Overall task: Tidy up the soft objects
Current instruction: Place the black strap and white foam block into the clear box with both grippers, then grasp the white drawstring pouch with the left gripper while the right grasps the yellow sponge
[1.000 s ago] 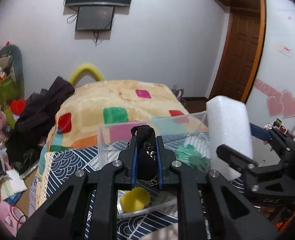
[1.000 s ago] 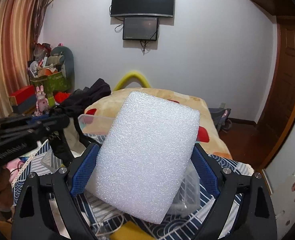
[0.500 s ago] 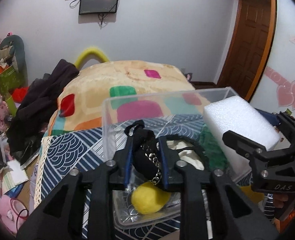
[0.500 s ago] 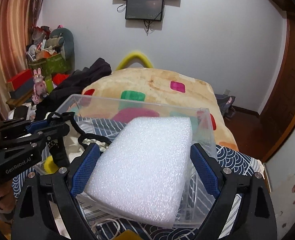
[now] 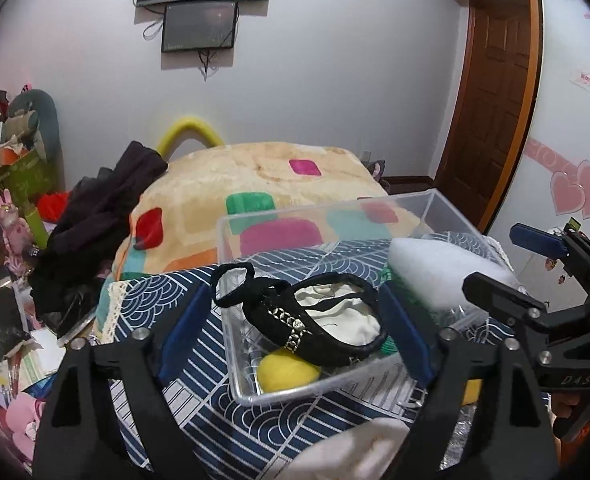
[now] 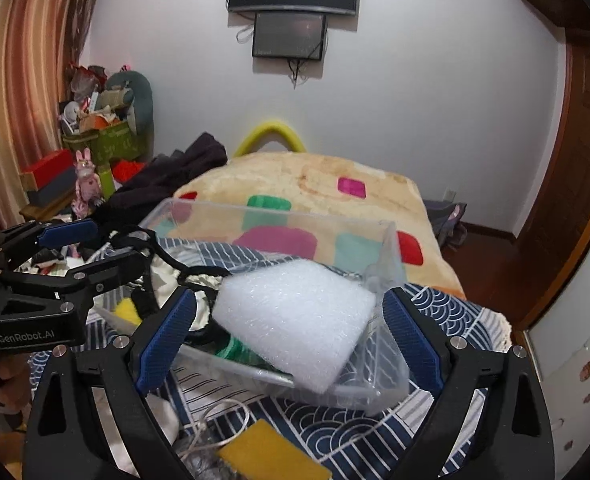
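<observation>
A clear plastic bin (image 5: 327, 211) stands on a navy patterned cloth. My left gripper (image 5: 295, 330) hovers over its near end with jaws opening wide. A black strap with a metal chain (image 5: 291, 326) lies loose across the bin between the pads and touches neither. Under it sit a yellow ball (image 5: 287, 372) and a white cloth (image 5: 351, 322). My right gripper (image 6: 291, 336) is opening too. The white foam block (image 6: 295, 320) rests tilted in the bin (image 6: 279, 216), with a small gap to each blue pad. In the right wrist view, the left gripper (image 6: 103, 246) is at the left.
A yellow sponge (image 6: 271, 456) and a cord lie on the navy cloth (image 6: 447, 308) in front of the bin. Behind it is a bed with a patchwork blanket (image 5: 255, 172) and dark clothes (image 5: 103, 216). Cluttered boxes and toys (image 6: 99, 140) line the left wall.
The left jaws went from shut on the black strap to wide open, and the strap now lies on the bin. The foam block came down into the bin and the right pads let go.
</observation>
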Motion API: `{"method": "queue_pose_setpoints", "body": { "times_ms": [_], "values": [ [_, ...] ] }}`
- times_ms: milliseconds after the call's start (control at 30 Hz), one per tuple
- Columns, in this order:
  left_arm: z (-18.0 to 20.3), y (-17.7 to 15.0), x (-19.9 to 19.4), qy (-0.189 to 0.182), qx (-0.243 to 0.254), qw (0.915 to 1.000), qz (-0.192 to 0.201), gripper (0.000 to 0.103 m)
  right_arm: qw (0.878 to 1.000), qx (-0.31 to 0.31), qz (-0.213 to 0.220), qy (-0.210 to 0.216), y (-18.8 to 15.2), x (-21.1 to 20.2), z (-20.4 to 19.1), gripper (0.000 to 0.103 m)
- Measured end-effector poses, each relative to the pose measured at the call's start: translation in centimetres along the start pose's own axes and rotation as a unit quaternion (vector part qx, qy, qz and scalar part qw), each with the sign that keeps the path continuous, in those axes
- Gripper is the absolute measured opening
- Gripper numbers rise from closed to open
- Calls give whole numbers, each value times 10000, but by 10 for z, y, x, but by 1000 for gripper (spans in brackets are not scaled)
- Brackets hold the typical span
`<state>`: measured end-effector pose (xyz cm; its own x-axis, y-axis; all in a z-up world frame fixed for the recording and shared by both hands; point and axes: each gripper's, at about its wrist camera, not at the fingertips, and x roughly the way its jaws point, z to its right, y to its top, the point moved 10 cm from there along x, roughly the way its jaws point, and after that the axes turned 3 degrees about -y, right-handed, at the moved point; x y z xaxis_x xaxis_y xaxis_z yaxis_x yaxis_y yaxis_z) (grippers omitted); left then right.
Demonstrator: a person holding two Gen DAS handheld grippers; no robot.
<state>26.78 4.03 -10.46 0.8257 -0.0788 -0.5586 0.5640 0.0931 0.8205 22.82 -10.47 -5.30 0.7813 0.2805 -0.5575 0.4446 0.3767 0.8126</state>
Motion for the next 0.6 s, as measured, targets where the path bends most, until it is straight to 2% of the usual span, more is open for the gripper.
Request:
{"method": "queue_pose_setpoints", "body": {
  "times_ms": [167, 333, 533, 600],
  "values": [
    [6, 0, -23, 18, 171, 9998, 98, 98, 9996, 17, 288, -83, 4, -23, 1, 95],
    [8, -10, -41, 80, 287, 9995, 126, 98, 9989, -6, 432, -189, -1, -36, 1, 95],
    [10, -46, -45, -8, 137, 9998, -142, 100, 9995, 41, 243, -217, -23, -31, 4, 96],
    [12, -65, -39, -34, 118, 9993, -364, 100, 9997, 101, 116, -186, -34, -26, 4, 96]
  ]
}}
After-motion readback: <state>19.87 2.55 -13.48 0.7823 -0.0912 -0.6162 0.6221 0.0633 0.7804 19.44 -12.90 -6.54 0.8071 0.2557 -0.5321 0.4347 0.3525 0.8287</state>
